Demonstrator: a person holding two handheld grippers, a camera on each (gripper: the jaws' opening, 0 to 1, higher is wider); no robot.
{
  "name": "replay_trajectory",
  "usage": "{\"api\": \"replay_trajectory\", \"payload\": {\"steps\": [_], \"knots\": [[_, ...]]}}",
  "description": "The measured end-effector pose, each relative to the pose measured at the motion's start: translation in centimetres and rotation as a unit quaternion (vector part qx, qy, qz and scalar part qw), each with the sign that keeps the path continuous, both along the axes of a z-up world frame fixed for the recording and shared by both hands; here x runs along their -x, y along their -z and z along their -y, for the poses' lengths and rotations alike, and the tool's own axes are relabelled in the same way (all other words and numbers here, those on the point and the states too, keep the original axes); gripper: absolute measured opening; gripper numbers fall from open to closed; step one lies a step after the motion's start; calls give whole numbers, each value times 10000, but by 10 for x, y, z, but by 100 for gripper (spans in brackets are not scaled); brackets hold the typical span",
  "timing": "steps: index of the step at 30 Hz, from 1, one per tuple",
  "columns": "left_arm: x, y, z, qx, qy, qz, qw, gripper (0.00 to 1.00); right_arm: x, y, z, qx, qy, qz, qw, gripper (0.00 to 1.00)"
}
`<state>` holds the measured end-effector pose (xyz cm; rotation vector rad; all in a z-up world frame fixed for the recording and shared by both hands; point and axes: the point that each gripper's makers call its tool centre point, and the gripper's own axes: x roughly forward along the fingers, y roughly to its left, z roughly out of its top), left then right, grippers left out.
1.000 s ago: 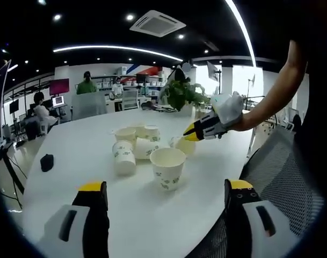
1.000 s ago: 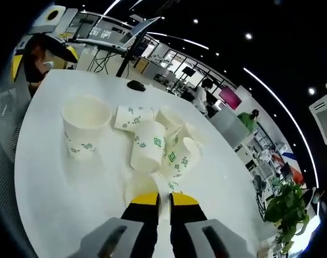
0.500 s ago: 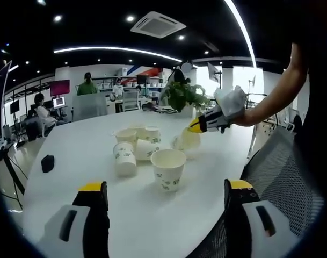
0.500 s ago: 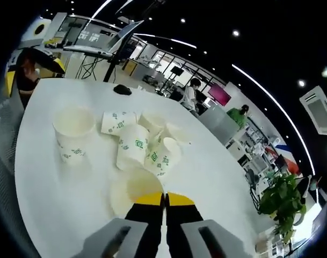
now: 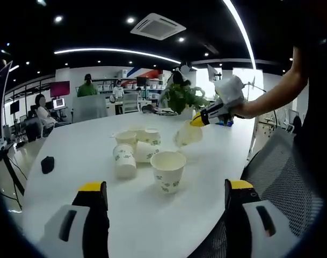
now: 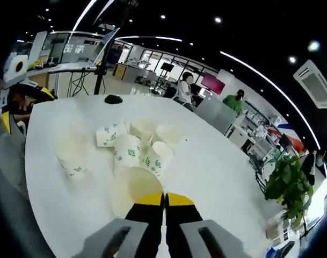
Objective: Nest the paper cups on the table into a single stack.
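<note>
The right tongs (image 6: 164,196) are clenching the rim of a paper cup (image 6: 132,189), holding it above the counter (image 6: 217,172). The left tongs (image 5: 166,193) are hovering released, with an upright cup (image 5: 168,169) just ahead between their jaws and what looks like five more cups (image 5: 132,148) clustered beyond it.

Bright ceiling strips, glaring window, fisheye-warped edges.
</note>
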<state>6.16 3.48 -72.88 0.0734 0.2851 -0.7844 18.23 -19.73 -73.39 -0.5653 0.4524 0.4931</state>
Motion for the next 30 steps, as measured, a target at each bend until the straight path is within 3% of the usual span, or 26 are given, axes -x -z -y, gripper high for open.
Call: {"api": "replay_trajectory", "payload": {"steps": [5,18,30], "knots": [[0,-2,0,17,-7,20,10000,89,-1,-4,-6,-178,-37,-141,9997,0],[-1,0,-4,40,-22,31,10000,89,2,-42,-30,-654,-221,-454,9966,0],[-1,1,-3,15,-4,8,10000,89,10,-60,-57,-900,-528,-790,9914,0]]}}
